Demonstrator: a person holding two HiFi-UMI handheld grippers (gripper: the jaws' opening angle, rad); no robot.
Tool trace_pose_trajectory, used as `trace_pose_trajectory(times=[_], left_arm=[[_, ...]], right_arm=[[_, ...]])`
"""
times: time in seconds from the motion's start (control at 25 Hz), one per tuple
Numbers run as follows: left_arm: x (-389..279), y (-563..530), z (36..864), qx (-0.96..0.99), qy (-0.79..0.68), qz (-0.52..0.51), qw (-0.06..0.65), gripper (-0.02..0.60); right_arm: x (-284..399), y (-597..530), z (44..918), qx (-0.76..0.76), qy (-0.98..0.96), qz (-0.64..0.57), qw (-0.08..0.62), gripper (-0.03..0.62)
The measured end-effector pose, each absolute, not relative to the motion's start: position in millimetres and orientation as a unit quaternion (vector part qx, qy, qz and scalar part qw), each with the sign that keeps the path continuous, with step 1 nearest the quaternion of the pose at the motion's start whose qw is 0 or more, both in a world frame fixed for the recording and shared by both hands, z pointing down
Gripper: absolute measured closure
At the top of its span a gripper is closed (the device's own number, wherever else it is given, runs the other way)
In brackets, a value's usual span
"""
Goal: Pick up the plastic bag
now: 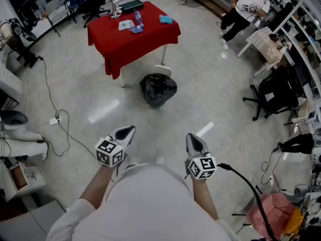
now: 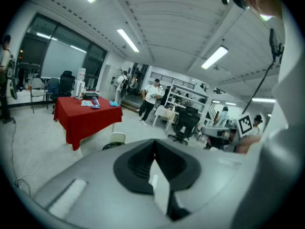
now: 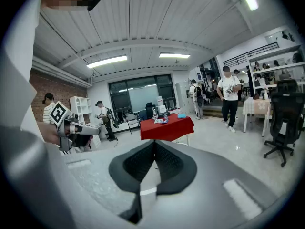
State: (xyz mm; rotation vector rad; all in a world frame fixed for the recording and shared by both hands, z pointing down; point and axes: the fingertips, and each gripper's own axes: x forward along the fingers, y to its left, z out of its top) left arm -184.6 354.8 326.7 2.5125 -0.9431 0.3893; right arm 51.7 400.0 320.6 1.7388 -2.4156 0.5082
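Both tongs are closed with nothing between them. The left tongs (image 1: 128, 131) and the right tongs (image 1: 195, 139) are held low in front of the person (image 1: 145, 202), pointing toward the far side of the room. The black plastic bag (image 1: 158, 89) sits on the floor (image 1: 100, 99), well apart from both tongs. It is just on the near side of the red-covered bench (image 1: 125, 46), whose top carries a few small items (image 1: 131, 25).
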Motion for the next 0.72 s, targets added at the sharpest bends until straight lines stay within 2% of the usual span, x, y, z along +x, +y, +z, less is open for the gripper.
trace_pose_trajectory(times=[0.72], left_arm=[[-163,355,332,0.898,-0.356,0.144,0.215,0.578]], right_arm=[[73,396,326,0.552,-0.813,0.173,0.063,0.592]])
